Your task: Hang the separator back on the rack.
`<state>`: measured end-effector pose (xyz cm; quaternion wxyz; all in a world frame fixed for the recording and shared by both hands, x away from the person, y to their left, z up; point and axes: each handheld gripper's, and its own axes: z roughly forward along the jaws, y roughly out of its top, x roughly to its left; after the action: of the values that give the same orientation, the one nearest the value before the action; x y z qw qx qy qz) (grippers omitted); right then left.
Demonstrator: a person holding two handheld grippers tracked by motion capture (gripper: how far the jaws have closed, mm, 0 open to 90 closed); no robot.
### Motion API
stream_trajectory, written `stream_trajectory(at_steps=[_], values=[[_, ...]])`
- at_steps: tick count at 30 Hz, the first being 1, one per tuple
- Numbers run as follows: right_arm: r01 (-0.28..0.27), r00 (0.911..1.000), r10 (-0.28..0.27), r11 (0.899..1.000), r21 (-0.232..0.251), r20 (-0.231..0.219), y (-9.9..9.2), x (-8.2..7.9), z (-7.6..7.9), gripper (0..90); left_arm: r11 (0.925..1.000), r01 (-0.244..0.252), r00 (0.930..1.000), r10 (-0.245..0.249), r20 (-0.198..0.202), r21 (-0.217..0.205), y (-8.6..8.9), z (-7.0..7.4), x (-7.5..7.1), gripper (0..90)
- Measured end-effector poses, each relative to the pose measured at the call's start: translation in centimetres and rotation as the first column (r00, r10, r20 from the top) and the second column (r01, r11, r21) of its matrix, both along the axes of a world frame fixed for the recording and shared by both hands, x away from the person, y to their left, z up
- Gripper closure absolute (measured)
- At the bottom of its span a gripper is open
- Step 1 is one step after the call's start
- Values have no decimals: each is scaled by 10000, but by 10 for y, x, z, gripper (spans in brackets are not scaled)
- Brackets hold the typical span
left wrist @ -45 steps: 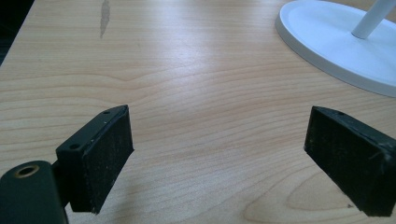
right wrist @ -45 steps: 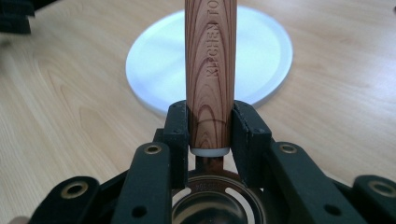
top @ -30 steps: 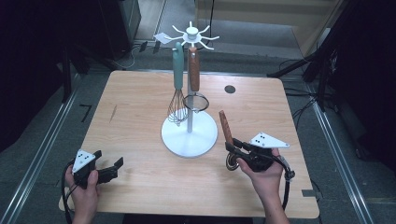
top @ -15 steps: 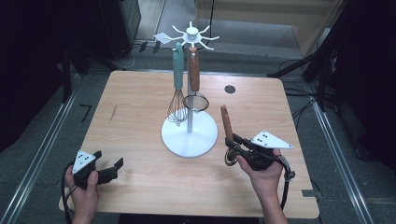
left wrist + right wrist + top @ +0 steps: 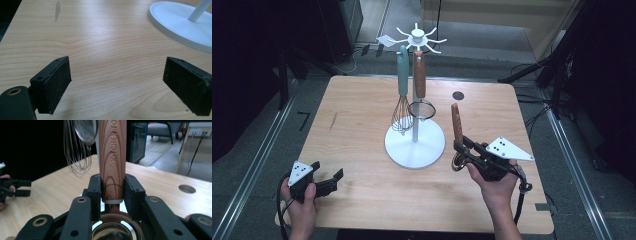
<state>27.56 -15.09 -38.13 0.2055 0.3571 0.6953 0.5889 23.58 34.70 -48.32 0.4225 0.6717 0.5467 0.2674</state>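
**R gripper clamps wooden-handled utensil beside the stand; L gripper idle & wide**

Landmark: the white stand (image 5: 414,145), w/ round base, thin post & spoked hook ring on top, standing mid-table (image 5: 362,100).

R gripper (image 5: 460,152) sits just right of the stand's base, nearer the person. Its 2 jaws are narrowed onto the low end of a wooden handle (image 5: 456,122), pads pressing both sides, firm hold. In the right gripper view the handle (image 5: 112,157) stands upright between the pads, lettering running along it; a white collar & a shiny metal bowl (image 5: 116,230) sit below the grip. So the utensil is in R's hold, handle pointing up, just right of the stand, close to the base but apart from it. Can't tell from the high view if its bowl end touches the table.

L gripper (image 5: 326,181) is left of the stand & nearer the person, well apart from the base, by the table's near edge. Jaws wide, nothing between them; the left gripper view shows bare wood between the 2 pads (image 5: 57,82), w/ the stand's base at upper right.

Hanging on the stand: a whisk (image 5: 402,100) w/ teal handle, left of the post, & a strainer (image 5: 420,95) w/ wooden handle, at the post. Both hang above the base.

A small round hole (image 5: 457,95) in the tabletop lies right of the stand, farther from the person.
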Motion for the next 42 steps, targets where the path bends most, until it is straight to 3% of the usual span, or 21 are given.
stream_trajectory(at_steps=[6, 42], values=[[-87, 9988, 81, 9999, 123, 485, 3, -1, 15, 712, 10000, -16, 10000, 16, 32, 33, 0, 0, 0, 82], [-42, 9836, -131, 9954, 956, 1798, 36, 21, 57, 712, 9998, -64, 10000, 65, 66, -195, 2, 0, -1, 81]])
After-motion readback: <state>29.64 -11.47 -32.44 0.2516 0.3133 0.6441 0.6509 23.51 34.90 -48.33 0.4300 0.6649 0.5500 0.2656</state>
